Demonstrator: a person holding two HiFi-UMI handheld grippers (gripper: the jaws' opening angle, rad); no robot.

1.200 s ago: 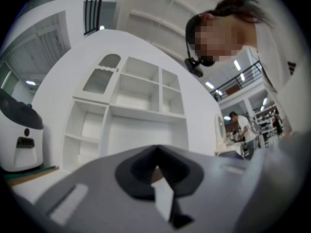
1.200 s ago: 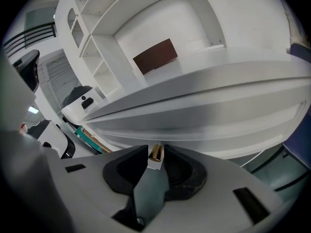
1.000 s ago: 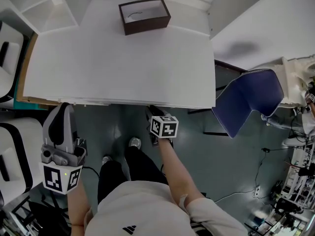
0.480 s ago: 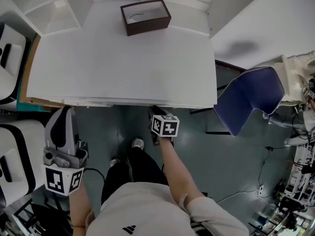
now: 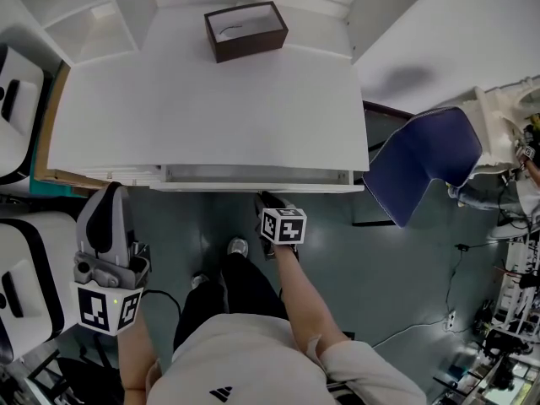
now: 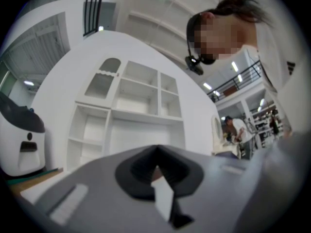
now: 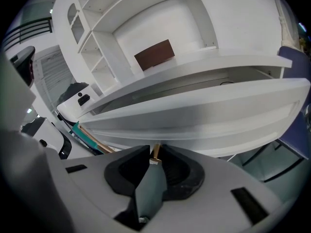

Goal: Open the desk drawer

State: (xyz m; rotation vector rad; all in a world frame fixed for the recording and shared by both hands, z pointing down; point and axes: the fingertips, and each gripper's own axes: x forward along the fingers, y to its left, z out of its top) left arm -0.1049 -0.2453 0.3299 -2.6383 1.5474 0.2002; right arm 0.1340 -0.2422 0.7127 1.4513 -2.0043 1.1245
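While the left gripper (image 5: pixel 108 194) hangs idle at the near left, fingers together on nothing, the work is all on the right; the right gripper (image 5: pixel 264 197) has just been closing its jaws, and they pinch the lower lip of the drawer (image 5: pixel 253 175), which stands a little way out under the near edge of the desk (image 5: pixel 211 108); best to pull straight and level toward the body, I'd say, since a skewed tug could jam it or slip that thin hold; shoes (image 5: pixel 234 245) stand close behind the hand, so a step back buys room; the blue chair (image 5: pixel 422 167) sits well right; far back, a brown box (image 5: pixel 253 47) rests on the desktop, clear of the pull.
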